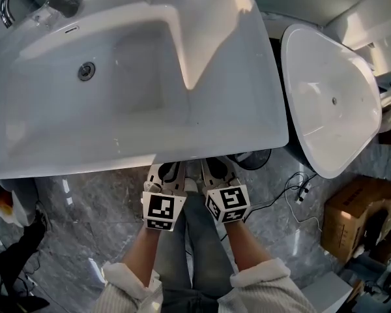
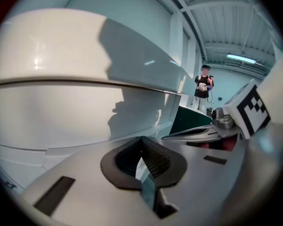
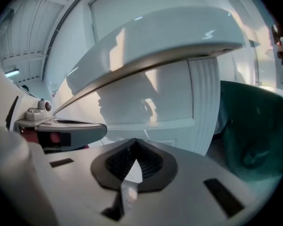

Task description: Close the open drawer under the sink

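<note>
Tongs clenched on nothing, both sides: left tongs (image 1: 167, 173) and right tongs (image 1: 216, 170) side by side under sink (image 1: 202, 119) front edge. Drawer (image 2: 61, 117) white front just ahead of tips; contact unclear.

Sink (image 1: 234, 109) wht, floor (image 1: 98, 207) gry marble, box (image 1: 355, 204) brn

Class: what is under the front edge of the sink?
The left gripper and right gripper, jaws shut, reach under the sink rim. The sink hides the drawer from above; only the gripper views show its white front.
</note>
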Demonstrator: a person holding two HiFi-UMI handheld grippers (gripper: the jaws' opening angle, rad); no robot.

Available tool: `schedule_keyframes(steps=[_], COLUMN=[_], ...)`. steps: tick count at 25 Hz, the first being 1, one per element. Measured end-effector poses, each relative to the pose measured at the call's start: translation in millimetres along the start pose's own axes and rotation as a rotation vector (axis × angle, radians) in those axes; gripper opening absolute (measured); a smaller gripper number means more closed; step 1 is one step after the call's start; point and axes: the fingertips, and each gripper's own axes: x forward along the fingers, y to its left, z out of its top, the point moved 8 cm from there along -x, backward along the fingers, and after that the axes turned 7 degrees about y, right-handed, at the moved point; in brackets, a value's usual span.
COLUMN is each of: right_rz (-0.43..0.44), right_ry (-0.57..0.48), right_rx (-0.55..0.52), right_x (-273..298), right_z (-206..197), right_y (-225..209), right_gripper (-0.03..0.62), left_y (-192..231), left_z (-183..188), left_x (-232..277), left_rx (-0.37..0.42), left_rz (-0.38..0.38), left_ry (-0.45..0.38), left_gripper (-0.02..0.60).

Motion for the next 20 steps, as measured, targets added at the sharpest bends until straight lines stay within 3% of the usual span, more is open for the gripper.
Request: schedule_keyframes(steps=[8, 20], right_rz=[-0.015, 0.062], right_ry=[-0.035, -0.168], right_rx=[0.024, 0.016], right_x=[-45, -116], right_z=[28, 126], right_y=[7, 51], right_gripper=[0.011, 0.011], left_y=[-18, -40], left_z=[29, 122], left_x=[-35, -106], left_rx=[0.003, -0.014], left_rz=[0.006, 0.023], left_ry=[-0.021, -0.181], left_gripper=[0.015, 0.015])
